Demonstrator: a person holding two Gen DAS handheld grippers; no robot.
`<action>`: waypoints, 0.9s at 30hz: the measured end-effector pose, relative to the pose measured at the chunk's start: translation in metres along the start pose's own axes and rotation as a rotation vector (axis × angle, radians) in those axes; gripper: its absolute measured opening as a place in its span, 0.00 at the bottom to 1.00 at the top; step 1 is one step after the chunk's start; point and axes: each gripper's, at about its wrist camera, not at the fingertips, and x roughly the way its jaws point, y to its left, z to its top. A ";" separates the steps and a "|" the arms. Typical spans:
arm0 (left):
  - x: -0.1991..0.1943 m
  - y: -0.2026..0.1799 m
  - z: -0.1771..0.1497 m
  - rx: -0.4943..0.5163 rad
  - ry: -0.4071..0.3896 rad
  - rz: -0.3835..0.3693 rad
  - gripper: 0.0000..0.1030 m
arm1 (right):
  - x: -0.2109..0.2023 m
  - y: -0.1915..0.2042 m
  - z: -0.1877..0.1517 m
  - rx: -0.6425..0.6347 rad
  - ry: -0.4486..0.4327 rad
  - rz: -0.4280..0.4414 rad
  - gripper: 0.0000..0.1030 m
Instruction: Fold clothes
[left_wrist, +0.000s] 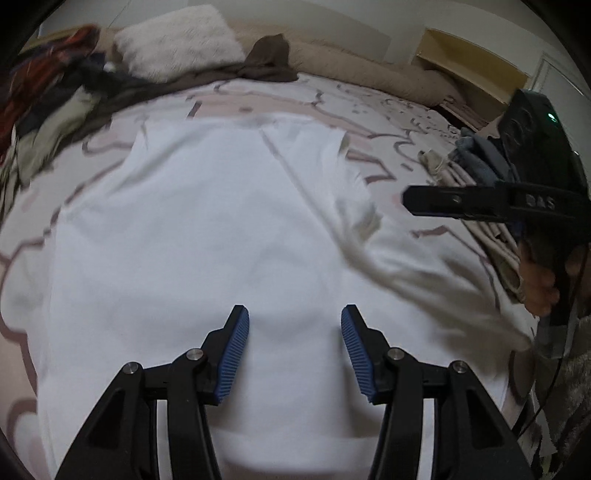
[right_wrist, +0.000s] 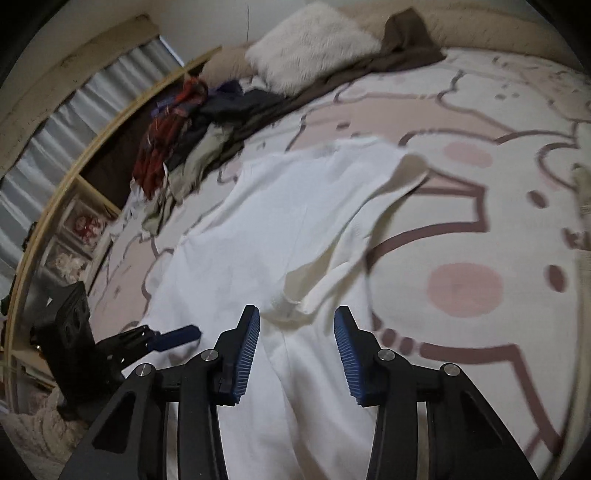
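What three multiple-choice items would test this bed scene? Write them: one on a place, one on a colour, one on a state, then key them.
1. Where does the fluffy pillow lie?
A. at the far end of the bed
B. on the white garment
C. between the right gripper's fingers

2. What colour is the garment spread under both grippers?
A. red
B. white
C. brown

3. How do the left gripper's jaws stand?
A. apart, nothing between the pads
B. shut on a sleeve
C. shut on the pillow

Key: A, it leans by the headboard beyond the clothes pile; B, plain white cloth; A, a clear gap shows between the blue pads.
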 end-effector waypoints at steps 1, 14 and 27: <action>0.000 0.003 -0.003 -0.012 -0.007 -0.010 0.50 | 0.006 0.001 0.001 -0.001 0.011 -0.009 0.42; -0.003 0.012 -0.019 -0.047 -0.067 -0.044 0.50 | 0.031 0.007 0.001 -0.025 0.016 -0.108 0.12; -0.005 0.016 -0.022 -0.072 -0.077 -0.077 0.50 | -0.030 -0.041 0.036 -0.047 -0.051 -0.350 0.12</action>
